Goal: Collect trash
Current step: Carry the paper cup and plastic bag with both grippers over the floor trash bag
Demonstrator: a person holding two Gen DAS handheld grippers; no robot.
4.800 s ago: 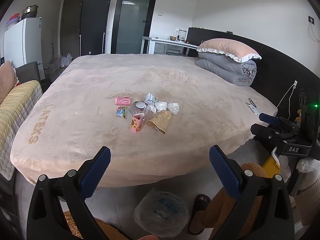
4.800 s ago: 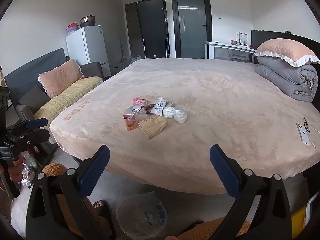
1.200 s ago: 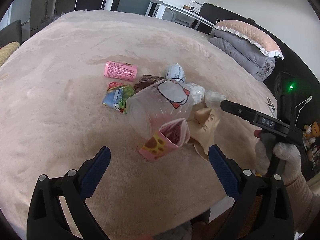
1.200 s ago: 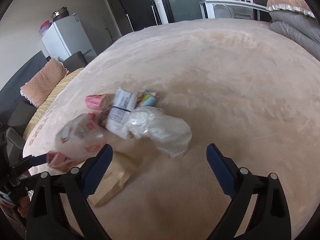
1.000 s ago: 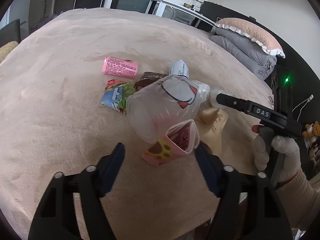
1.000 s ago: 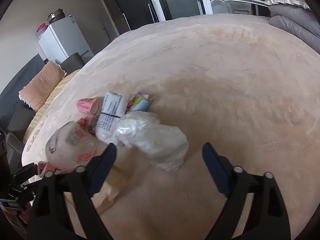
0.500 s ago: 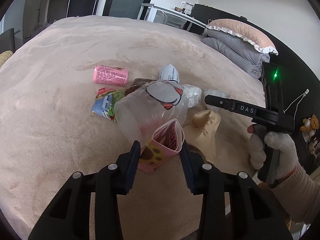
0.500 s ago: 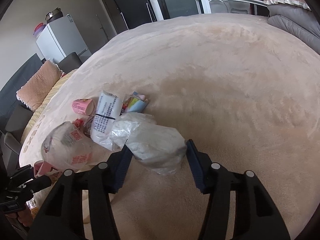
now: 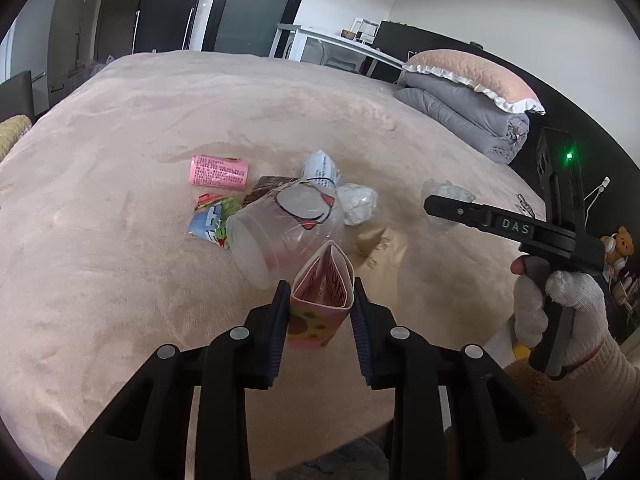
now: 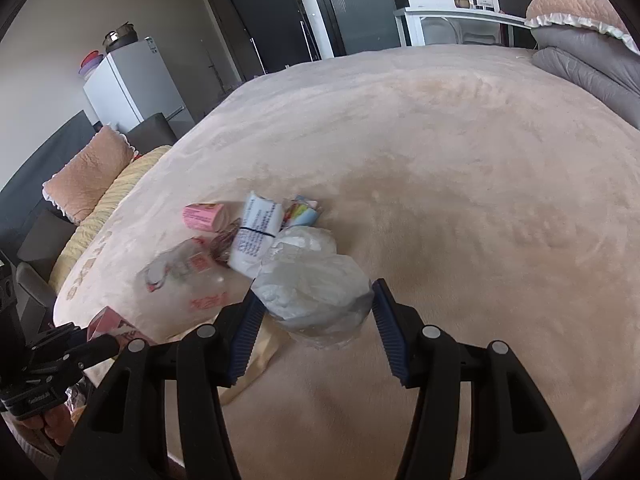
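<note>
A pile of trash lies on the beige bed [image 9: 120, 272]. My left gripper [image 9: 320, 308] is shut on a pink carton with brown spots [image 9: 320, 300]. Behind it lie a clear plastic cup [image 9: 280, 228], a pink pack [image 9: 218, 172], a colourful wrapper [image 9: 208, 220], a white printed packet [image 9: 320, 168] and a tan paper bag [image 9: 380, 252]. My right gripper [image 10: 316, 308] has its fingers against both sides of a crumpled clear plastic bag [image 10: 316, 296]. The right gripper also shows in the left wrist view [image 9: 440, 204], with the bag at its tip.
A folded grey quilt [image 9: 460, 120] with a pink pillow [image 9: 472, 76] sits at the bed's far right. A sofa with a pillow [image 10: 84, 172] and a white fridge [image 10: 132, 84] stand left of the bed. A white desk [image 10: 460, 20] stands beyond it.
Both grippers moved from the bed's foot to the trash and closed: the left on the pink carton, the right on the clear plastic bag.
</note>
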